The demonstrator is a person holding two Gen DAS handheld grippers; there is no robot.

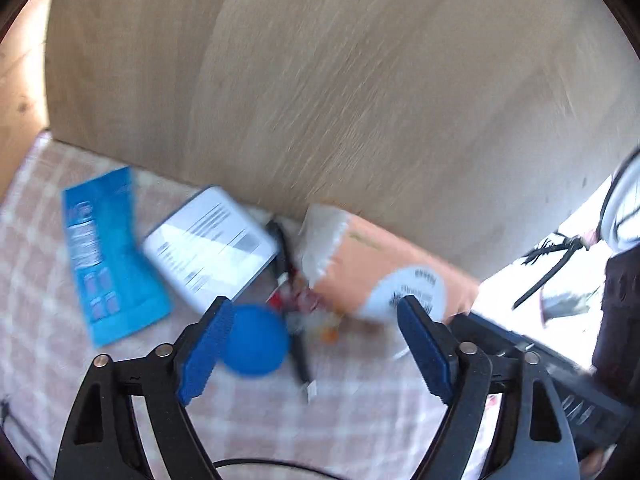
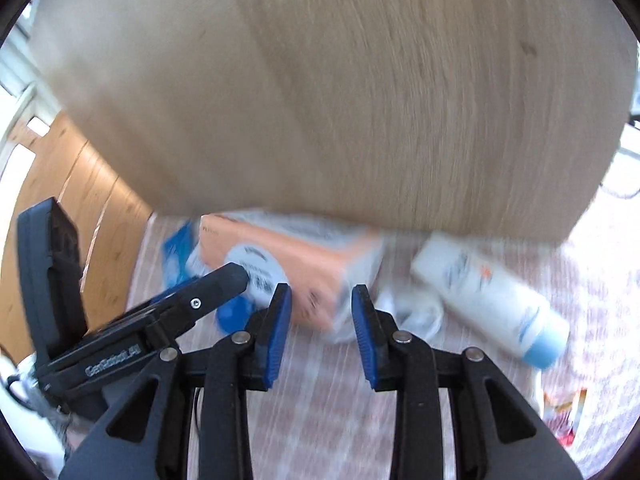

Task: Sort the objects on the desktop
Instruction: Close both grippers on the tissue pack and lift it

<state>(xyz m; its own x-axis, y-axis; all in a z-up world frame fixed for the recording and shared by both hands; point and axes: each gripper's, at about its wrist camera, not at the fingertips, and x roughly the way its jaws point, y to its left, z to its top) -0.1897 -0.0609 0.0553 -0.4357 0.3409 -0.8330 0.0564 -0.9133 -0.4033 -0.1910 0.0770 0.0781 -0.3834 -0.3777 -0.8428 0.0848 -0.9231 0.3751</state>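
Pink-and-white checked cloth (image 1: 48, 248) covers the desk in front of a pale wooden board (image 1: 320, 80). Both views are blurred. The left gripper (image 1: 316, 344) has its blue-padded jaws wide apart and holds nothing; a round blue ball (image 1: 256, 340) sits just beside its left pad. At ten o'clock from the ball lie a flat blue packet (image 1: 104, 256) and a white printed box (image 1: 208, 244). At two o'clock lies a peach-coloured soft pack (image 1: 372, 264). The right gripper (image 2: 322, 320) has its jaws parted and empty, near that pack's end. A white bottle with a light-blue cap (image 2: 488, 296) lies on its side at two o'clock from it.
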